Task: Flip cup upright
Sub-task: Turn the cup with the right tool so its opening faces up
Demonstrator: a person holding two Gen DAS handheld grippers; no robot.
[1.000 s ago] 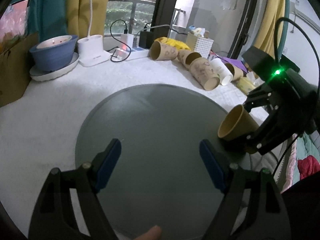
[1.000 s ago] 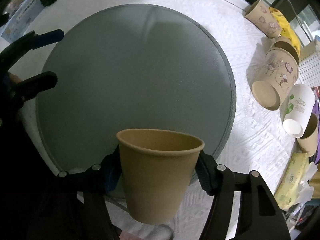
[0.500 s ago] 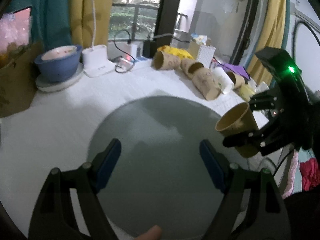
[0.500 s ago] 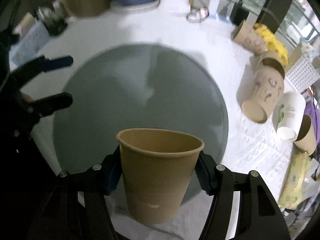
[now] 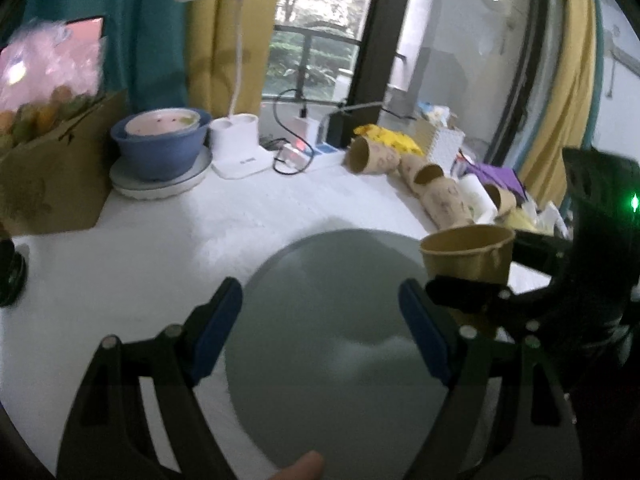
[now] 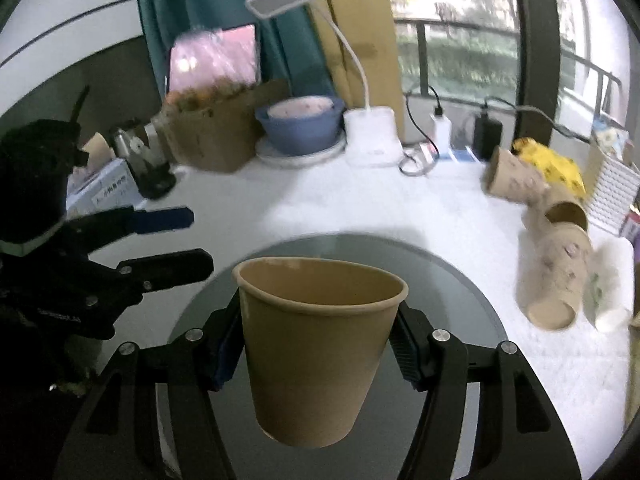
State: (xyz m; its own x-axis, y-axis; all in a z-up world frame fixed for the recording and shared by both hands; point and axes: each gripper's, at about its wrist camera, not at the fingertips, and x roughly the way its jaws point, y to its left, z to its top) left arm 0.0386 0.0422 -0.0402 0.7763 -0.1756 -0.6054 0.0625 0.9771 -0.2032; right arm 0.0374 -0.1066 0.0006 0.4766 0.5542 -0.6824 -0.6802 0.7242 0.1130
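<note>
A plain brown paper cup [image 6: 316, 344] is held upright, mouth up, between the blue pads of my right gripper [image 6: 316, 344], above the near part of a round grey mat [image 6: 452, 280]. In the left wrist view the same cup [image 5: 466, 256] hangs over the mat's right edge [image 5: 320, 340], with the right gripper [image 5: 476, 292] shut around it. My left gripper [image 5: 320, 328] is open and empty above the mat's left side; it also shows in the right wrist view [image 6: 172, 240].
Several paper cups lie on their sides at the right [image 6: 556, 276] [image 5: 444, 200]. At the back stand a blue bowl on a plate [image 5: 160, 152], a white desk lamp [image 5: 240, 148], a power strip with cables [image 5: 296, 152] and a cardboard box [image 5: 52, 176].
The right gripper has tilted up from looking down at the mat to level, so the cup now stands upright. The left gripper has also tilted up and drawn back a little.
</note>
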